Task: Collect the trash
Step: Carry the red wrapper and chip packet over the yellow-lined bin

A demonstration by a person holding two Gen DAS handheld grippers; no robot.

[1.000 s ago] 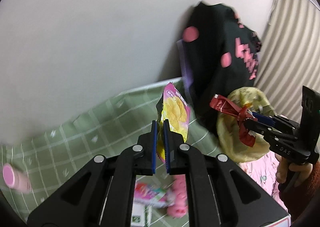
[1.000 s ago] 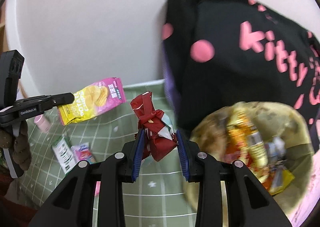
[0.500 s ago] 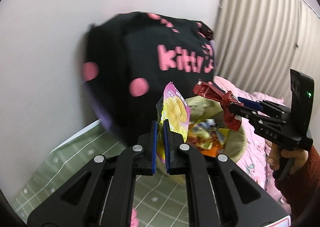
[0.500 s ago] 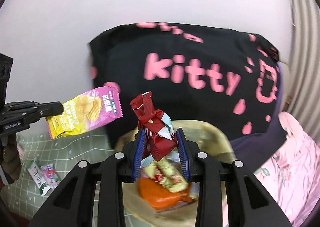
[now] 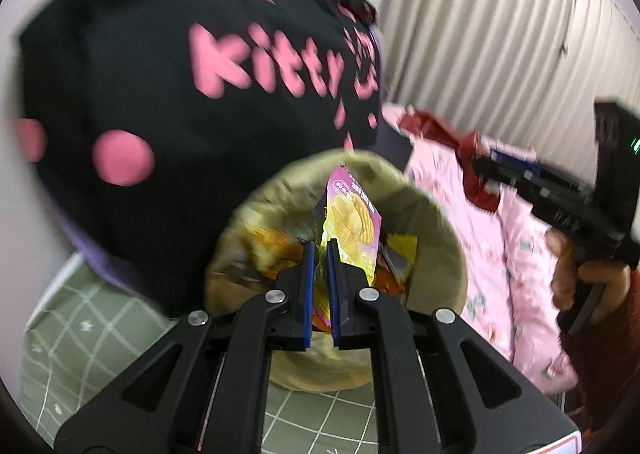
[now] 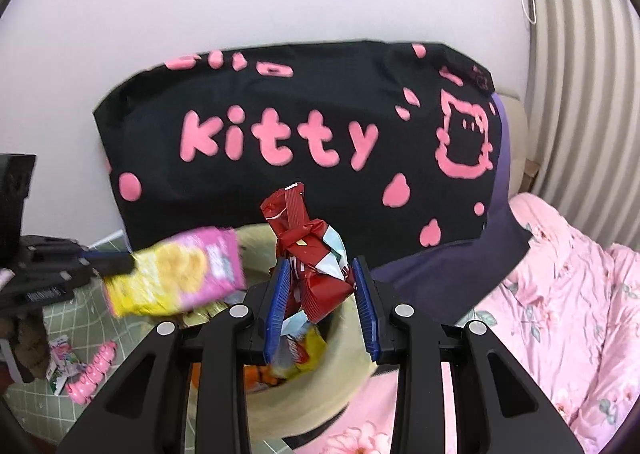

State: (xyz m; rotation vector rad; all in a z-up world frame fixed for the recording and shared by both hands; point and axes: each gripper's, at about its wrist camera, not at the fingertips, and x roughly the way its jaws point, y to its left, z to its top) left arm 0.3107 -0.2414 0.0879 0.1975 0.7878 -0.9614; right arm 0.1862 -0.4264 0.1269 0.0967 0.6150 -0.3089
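Observation:
My left gripper [image 5: 319, 254] is shut on a pink-and-yellow chip bag [image 5: 352, 218] and holds it over the mouth of a beige bin [image 5: 436, 222] that has several wrappers inside. My right gripper [image 6: 320, 294] is shut on a crumpled red wrapper [image 6: 312, 254], also above the bin [image 6: 320, 386]. The chip bag [image 6: 180, 270] shows blurred at the left in the right wrist view. The right gripper and its red wrapper [image 5: 468, 158] show at the right in the left wrist view.
A black "kitty" cushion [image 6: 304, 142] leans on the wall behind the bin. A pink floral quilt [image 6: 568, 314] lies to the right. On the green checked sheet [image 6: 76, 314], a pink toy [image 6: 92, 378] and a small packet [image 6: 60, 358] lie at the left.
Both grippers have swung right from over the green sheet towards the bin. The chip bag now hangs over the bin's mouth, and the red wrapper stays held above it.

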